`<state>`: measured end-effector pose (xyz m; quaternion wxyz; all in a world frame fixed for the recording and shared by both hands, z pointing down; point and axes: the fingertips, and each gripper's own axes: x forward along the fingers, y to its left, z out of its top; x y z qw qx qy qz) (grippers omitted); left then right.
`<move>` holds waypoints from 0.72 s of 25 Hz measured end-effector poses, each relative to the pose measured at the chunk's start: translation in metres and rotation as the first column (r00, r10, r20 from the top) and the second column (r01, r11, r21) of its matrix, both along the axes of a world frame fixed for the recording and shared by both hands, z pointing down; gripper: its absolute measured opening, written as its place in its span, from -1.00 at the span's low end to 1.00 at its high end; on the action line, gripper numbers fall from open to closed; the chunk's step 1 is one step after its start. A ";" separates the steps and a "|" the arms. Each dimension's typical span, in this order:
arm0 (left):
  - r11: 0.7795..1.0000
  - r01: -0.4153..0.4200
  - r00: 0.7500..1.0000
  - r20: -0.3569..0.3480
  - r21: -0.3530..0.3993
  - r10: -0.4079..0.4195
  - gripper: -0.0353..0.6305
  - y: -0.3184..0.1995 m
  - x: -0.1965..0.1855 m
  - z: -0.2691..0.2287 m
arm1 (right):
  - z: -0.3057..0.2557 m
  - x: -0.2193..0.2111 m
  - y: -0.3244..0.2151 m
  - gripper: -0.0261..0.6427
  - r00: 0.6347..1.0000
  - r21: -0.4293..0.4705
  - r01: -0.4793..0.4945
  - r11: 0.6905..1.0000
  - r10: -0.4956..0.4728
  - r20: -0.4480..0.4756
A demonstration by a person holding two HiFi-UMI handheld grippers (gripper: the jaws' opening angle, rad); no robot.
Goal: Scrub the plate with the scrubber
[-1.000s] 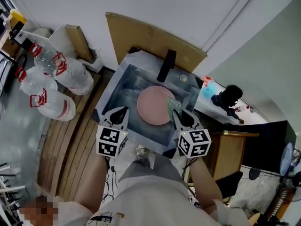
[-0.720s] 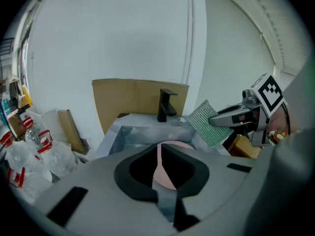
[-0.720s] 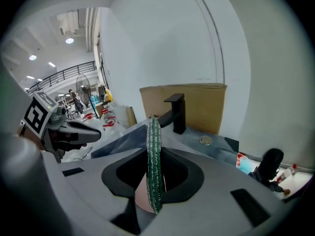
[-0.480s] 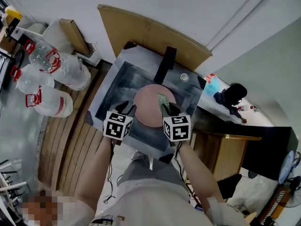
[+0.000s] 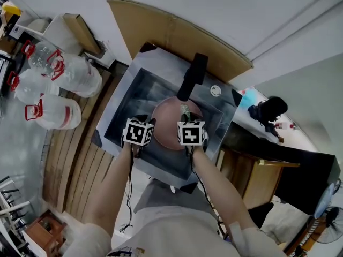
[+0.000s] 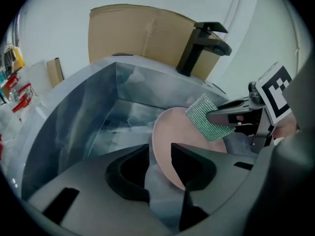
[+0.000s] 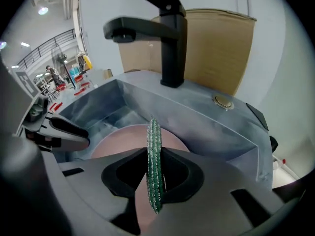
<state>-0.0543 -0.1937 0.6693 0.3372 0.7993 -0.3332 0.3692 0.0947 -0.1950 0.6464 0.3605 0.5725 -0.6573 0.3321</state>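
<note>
The left gripper's point(image 6: 160, 150) jaws are opening around the rim of the round pink plate point(image 6: 170, 132) in the grey metal sink point(image 5: 134, 90). The right gripper point(image 7: 155, 155) pinches the green mesh scrubber point(image 7: 154, 134) above the plate.

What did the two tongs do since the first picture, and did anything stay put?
The left tongs and right tongs moved from the near edge of the sink in over the pink plate, closer together. The left tongs are opening, the plate's rim between them. The right tongs still pinch the green scrubber. The plate stayed in the sink, below the black faucet.
</note>
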 end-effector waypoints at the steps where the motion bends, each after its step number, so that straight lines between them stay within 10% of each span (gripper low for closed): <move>1: 1.000 0.004 1.000 0.012 -0.011 -0.004 -0.45 -0.002 -0.002 0.007 | 0.006 0.000 -0.004 -0.61 1.000 -0.012 -0.004 1.000 0.004 -0.021; 11: 0.992 0.056 0.998 0.043 -0.116 -0.051 -0.48 -0.006 0.005 0.050 | 0.043 -0.032 -0.019 -0.61 0.975 -0.028 0.200 0.979 -0.202 -0.097; 18: 0.983 0.140 0.990 -0.015 -0.122 -0.143 -0.77 -0.013 0.003 0.054 | 0.062 -0.087 -0.011 -0.61 0.877 -0.071 0.474 0.878 -0.478 -0.054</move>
